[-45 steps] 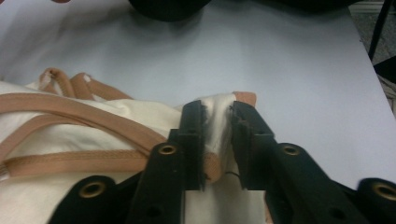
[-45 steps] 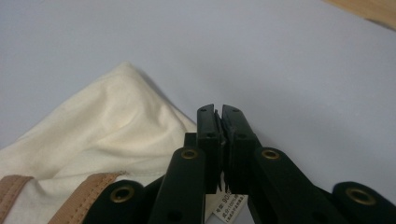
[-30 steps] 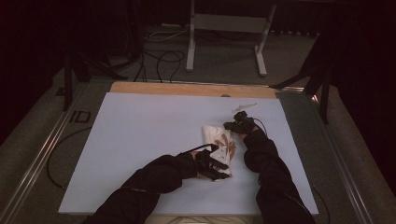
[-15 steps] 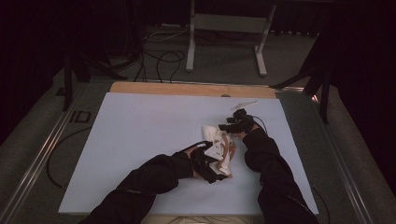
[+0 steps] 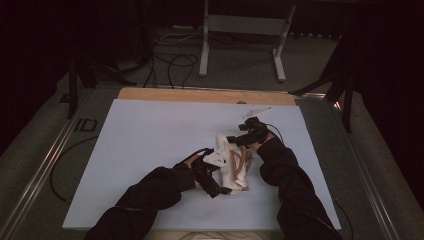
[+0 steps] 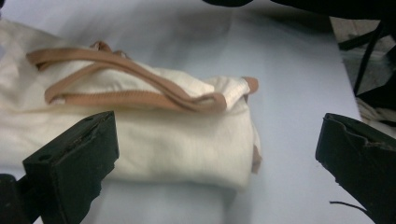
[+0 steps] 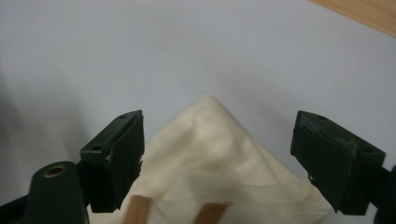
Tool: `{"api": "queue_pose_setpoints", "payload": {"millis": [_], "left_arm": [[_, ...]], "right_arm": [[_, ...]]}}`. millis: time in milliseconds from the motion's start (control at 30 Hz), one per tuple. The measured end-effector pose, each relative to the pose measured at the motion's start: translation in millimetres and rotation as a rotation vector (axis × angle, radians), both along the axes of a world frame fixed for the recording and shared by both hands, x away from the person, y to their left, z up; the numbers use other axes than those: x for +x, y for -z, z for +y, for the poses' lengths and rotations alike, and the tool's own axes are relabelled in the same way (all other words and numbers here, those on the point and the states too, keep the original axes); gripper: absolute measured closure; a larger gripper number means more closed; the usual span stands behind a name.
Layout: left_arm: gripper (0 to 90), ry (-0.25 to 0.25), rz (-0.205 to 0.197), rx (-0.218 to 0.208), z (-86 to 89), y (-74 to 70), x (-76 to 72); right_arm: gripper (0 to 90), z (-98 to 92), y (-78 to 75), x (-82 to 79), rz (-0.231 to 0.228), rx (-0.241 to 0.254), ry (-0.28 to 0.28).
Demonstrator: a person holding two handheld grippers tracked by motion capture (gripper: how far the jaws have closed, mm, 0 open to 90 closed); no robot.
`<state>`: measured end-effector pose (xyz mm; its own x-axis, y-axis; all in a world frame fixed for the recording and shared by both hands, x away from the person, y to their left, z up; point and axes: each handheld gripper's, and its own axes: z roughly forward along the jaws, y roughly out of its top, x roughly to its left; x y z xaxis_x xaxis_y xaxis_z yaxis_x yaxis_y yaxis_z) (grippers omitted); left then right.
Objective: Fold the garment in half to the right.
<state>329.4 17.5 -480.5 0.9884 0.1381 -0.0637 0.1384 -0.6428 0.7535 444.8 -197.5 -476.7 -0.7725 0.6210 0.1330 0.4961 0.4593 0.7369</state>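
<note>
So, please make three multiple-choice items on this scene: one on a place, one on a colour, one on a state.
1. Where does the folded cream bag lie?
A. on the pale sheet
B. on the floor
C. on a chair

2. What colour are the straps?
A. blue
B. tan
C. green

3. How is the left claw?
A. shut on a strap
B. shut on a cup
C. open

Answers: 1 A, the bag rests on the sheet between both hands. 2 B, tan bands cross the cream cloth. 3 C, its jaws stand wide apart, touching nothing.

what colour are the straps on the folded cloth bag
Tan brown straps on a cream bag; clearest in the left gripper view.
</note>
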Motion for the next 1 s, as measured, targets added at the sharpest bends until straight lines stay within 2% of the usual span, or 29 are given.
{"api": "queue_pose_setpoints", "payload": {"millis": [33, 67, 133, 167, 233, 400, 500, 567, 733, 867, 967, 1000], "left_arm": [[0.2, 0.000, 0.000, 0.000, 0.0, 0.0, 0.0], [0.2, -0.019, 0.001, -0.011, 8.2, 0.3, -0.8], [0.2, -0.032, 0.009, -0.021, 16.3, 0.3, -1.3], [0.2, -0.046, -0.001, -0.025, 20.5, 0.2, -2.1], [0.2, -0.068, 0.001, -0.043, 28.9, 0.2, -3.7], [0.3, -0.105, -0.006, -0.053, 51.7, 0.3, -9.4], [0.3, -0.134, -0.006, -0.060, 67.8, 3.3, -15.4], [0.2, -0.157, 0.000, -0.062, 79.3, 6.9, -19.8], [0.2, -0.217, 0.016, -0.058, 107.1, 16.7, -28.5], [0.2, -0.262, 0.023, -0.077, 123.5, 22.3, -35.2], [0.3, -0.295, 0.009, -0.085, 130.2, 24.9, -41.2], [0.3, -0.308, 0.007, -0.095, 131.7, 26.2, -42.8]], "right_arm": [[17.6, 0.0, 0.0, 0.0, 0.000, 0.000, 0.000], [17.1, 1.2, -1.0, -1.4, 0.000, -0.002, -0.008], [16.2, 5.0, -4.4, -7.6, -0.003, -0.001, -0.042], [16.3, 6.1, -4.8, -9.5, 0.003, 0.001, -0.052], [18.5, 8.7, -5.5, -14.2, 0.006, -0.015, -0.063], [37.9, 10.9, -4.2, -25.5, -0.003, -0.026, -0.103], [46.5, 13.4, -1.9, -31.5, -0.007, -0.062, -0.122], [50.1, 15.7, 0.3, -35.3, -0.020, -0.106, -0.130], [55.8, 18.6, 9.9, -39.3, -0.020, -0.181, -0.138], [72.5, 16.9, 14.8, -39.9, -0.029, -0.236, -0.144], [85.4, 15.7, 15.3, -41.2, -0.018, -0.237, -0.139], [87.2, 14.9, 14.6, -41.7, -0.017, -0.230, -0.137]]}}
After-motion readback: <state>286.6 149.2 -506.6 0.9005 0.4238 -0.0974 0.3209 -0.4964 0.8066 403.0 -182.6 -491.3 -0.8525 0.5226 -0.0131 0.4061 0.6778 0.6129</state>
